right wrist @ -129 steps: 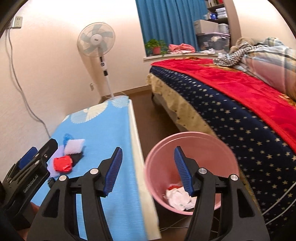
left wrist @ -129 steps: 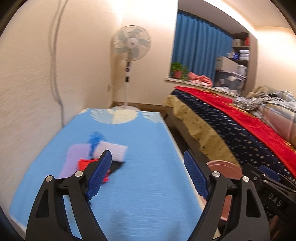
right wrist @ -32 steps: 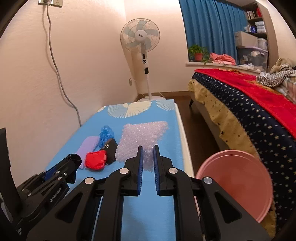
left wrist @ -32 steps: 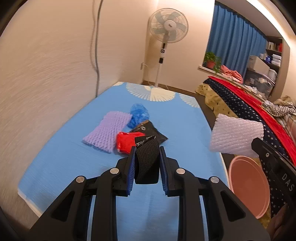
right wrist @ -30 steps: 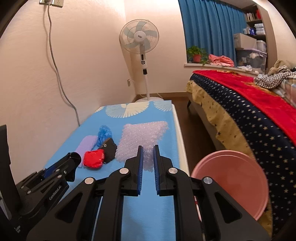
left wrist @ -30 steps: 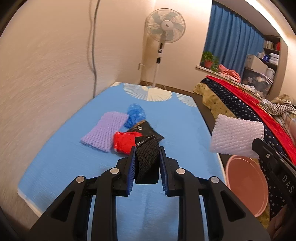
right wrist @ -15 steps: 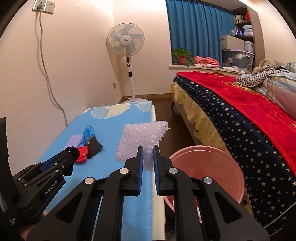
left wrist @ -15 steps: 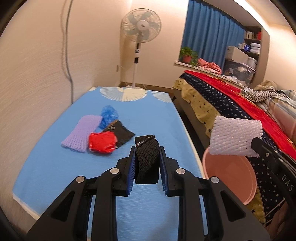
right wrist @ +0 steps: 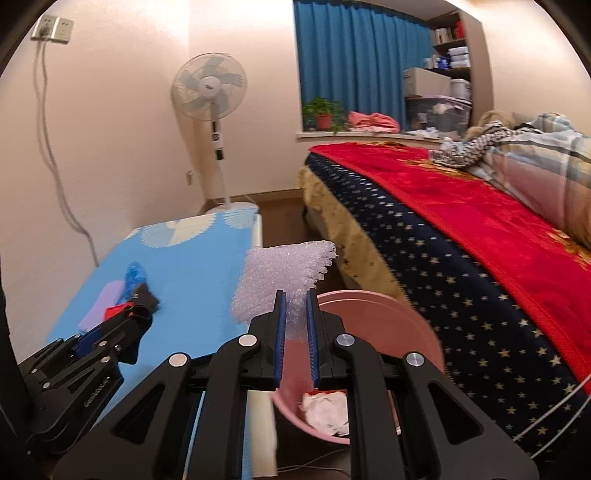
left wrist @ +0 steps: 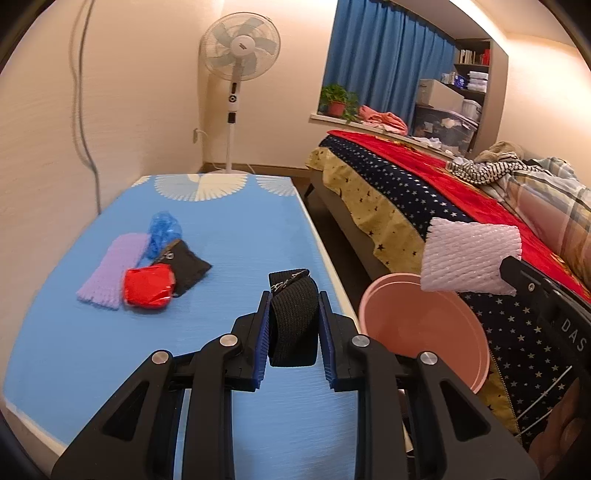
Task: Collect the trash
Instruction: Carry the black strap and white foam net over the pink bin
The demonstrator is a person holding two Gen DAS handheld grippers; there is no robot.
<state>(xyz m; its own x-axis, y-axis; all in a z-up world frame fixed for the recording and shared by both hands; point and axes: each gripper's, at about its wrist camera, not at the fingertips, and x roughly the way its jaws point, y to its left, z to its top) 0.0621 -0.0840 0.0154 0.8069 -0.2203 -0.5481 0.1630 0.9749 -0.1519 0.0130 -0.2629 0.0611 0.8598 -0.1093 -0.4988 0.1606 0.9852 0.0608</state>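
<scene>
Pink bin [right wrist: 388,314] my landmark: right hand-held gripper [right wrist: 294,314] clamps bubble wrap [right wrist: 280,277] over its near rim, nearer. Left hand-held gripper [left wrist: 293,321] pinches black strap [left wrist: 293,314] bench-side, bin rightward.

A white pedestal fan [left wrist: 240,48] stands in the corner by the cream wall, with a grey cable [left wrist: 83,110] hanging down the wall to its left. Blue curtains [left wrist: 384,74] cover the window, and a potted plant [left wrist: 338,99] sits on the sill next to some pink cloth [left wrist: 382,117]. The bed [left wrist: 424,192] on the right has a red blanket over a navy star-print cover. Shelves [left wrist: 469,74] with boxes fill the far corner. A wall socket [right wrist: 51,28] is up high.
</scene>
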